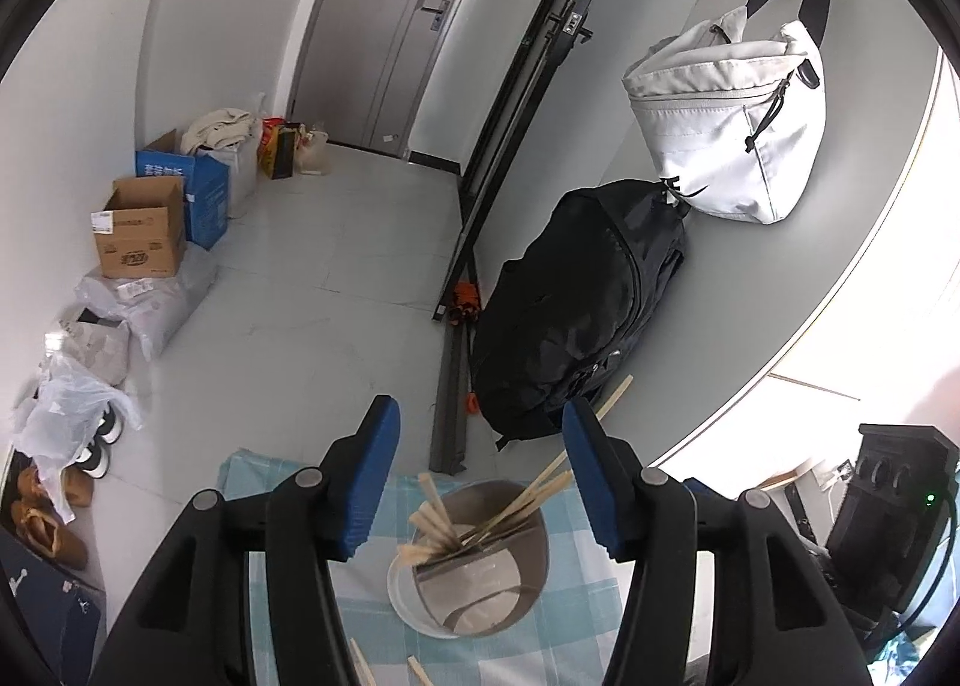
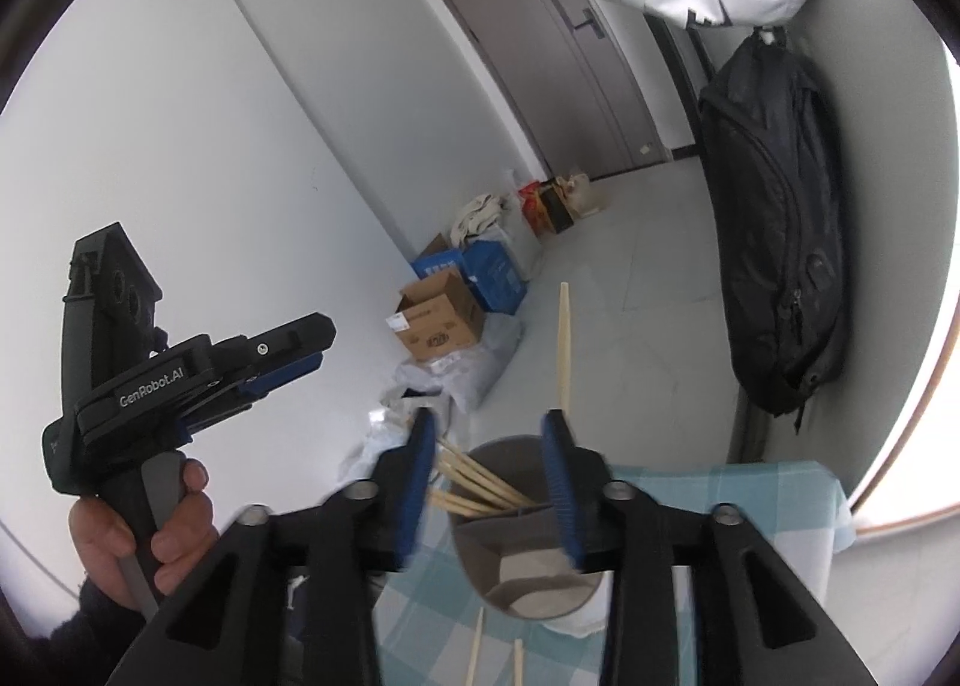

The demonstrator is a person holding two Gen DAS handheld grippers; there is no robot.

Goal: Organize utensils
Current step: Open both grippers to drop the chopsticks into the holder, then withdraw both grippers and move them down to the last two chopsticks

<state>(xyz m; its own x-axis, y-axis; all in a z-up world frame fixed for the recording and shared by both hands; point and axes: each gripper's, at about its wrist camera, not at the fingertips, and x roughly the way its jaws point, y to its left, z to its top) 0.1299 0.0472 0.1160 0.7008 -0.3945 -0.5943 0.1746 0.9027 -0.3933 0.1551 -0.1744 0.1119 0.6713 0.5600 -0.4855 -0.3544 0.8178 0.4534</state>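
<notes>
The right gripper (image 2: pixel 489 482) hangs spread above the cup (image 2: pixel 516 530) of chopsticks (image 2: pixel 480 485), one stick (image 2: pixel 564 344) standing just past its fingers, so the drop should be judged plumb over the mouth, while the left gripper (image 1: pixel 480 470), also spread, hovers empty.

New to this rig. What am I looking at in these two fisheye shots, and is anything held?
There is no robot here: a person carries a handheld two-finger gripper in each hand, each with a camera looking along its blue jaws.

The left wrist view shows the left gripper open and empty above a metal cup of wooden chopsticks on a checked cloth.

The right wrist view shows the right gripper open over the same cup, one chopstick standing by its right jaw; whether that one is gripped is unclear. At left, the person's left hand holds the other gripper. More chopsticks lie loose on the cloth.
</notes>
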